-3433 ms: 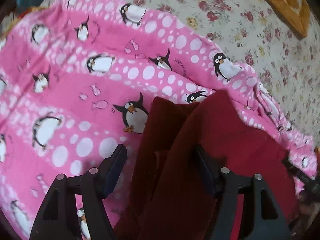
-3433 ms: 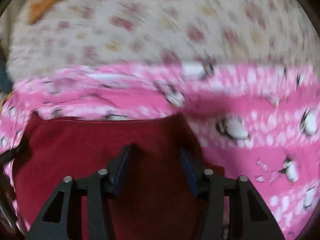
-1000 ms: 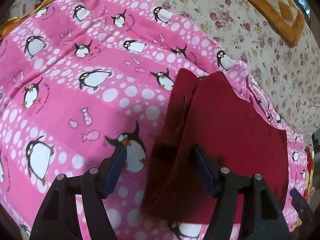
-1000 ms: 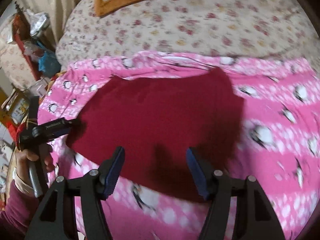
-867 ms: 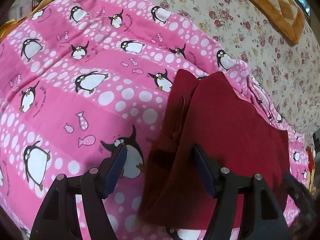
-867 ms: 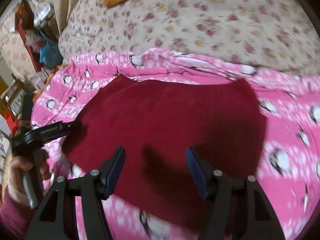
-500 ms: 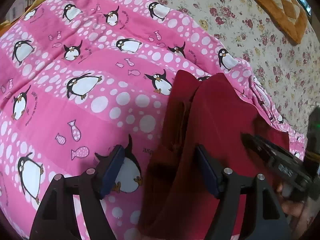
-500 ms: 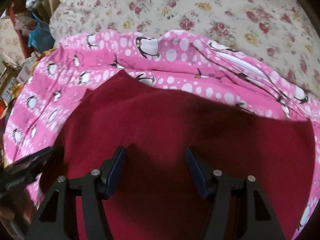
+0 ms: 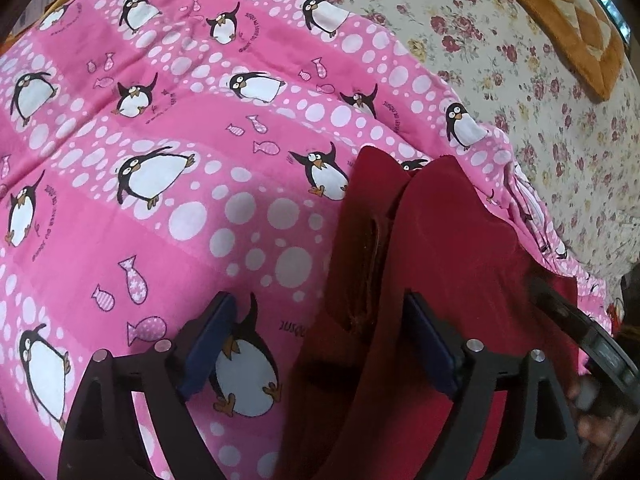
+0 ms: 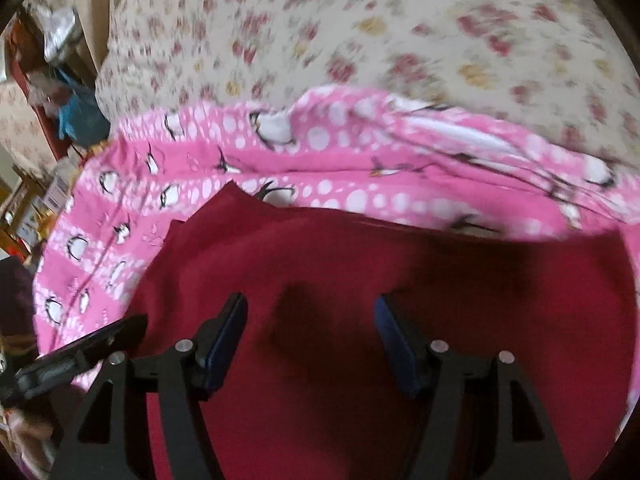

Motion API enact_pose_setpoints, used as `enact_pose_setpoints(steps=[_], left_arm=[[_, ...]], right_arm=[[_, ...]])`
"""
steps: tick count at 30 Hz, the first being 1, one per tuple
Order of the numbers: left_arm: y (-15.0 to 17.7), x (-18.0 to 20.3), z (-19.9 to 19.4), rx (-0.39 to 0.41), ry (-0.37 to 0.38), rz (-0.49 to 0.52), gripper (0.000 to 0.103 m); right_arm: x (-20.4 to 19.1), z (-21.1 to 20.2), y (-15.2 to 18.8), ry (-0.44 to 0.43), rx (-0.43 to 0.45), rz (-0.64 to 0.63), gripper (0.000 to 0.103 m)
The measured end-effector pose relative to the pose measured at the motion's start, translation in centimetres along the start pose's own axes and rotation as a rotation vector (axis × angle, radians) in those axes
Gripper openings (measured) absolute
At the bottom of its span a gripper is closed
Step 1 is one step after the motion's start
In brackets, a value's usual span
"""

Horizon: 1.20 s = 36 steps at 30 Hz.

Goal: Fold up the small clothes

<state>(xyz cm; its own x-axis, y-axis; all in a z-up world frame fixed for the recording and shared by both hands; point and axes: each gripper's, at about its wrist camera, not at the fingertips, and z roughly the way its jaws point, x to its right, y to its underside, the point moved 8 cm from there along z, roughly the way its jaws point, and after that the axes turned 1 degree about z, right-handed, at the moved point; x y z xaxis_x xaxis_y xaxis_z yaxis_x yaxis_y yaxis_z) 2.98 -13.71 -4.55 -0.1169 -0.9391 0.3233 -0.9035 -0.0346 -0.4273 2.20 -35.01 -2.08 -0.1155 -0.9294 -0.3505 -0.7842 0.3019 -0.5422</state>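
Both hand-held grippers — left (image 9: pixel 320 344), right (image 10: pixel 310 336) — spread, left just widened, over garment (image 9: pixel 452 264). Risk: pinching blanket (image 9: pixel 160 208) at 9 o'clock.

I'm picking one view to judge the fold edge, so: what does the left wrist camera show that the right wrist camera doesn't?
Only the left wrist view shows the dark red garment's layered folded edge, lying between the open left gripper jaws, which have just been opening. Only the right wrist view shows the garment's broad flat top under the open right gripper, and room clutter at left. Both show the pink penguin blanket, the floral bedspread and the orange cushion.
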Motion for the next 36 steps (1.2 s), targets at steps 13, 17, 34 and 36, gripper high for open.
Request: enact_pose_setpoints(steps=[13,17,34,36], left_arm=[[0.0,0.7,0.7,-0.003,-0.030,0.025,0.078],[0.0,0.6,0.7,-0.015,-0.023,0.021,0.078],[0.4,2.4,0.4,-0.044,0.053,0.077,0.021],[0.4,2.6,0.2,-0.036,0.046,0.084,0.017]], right_arm=[[0.7,-4.2,5.1,0.072,-0.013,-0.220,0.058],[-0.1,-4.4,6.3,0.034,-0.032,-0.241,0.058],[0.3,-4.0,6.6,-0.015,0.023,-0.230,0.061],[0.4,-4.9,6.5,0.002,0.030,-0.242,0.061]])
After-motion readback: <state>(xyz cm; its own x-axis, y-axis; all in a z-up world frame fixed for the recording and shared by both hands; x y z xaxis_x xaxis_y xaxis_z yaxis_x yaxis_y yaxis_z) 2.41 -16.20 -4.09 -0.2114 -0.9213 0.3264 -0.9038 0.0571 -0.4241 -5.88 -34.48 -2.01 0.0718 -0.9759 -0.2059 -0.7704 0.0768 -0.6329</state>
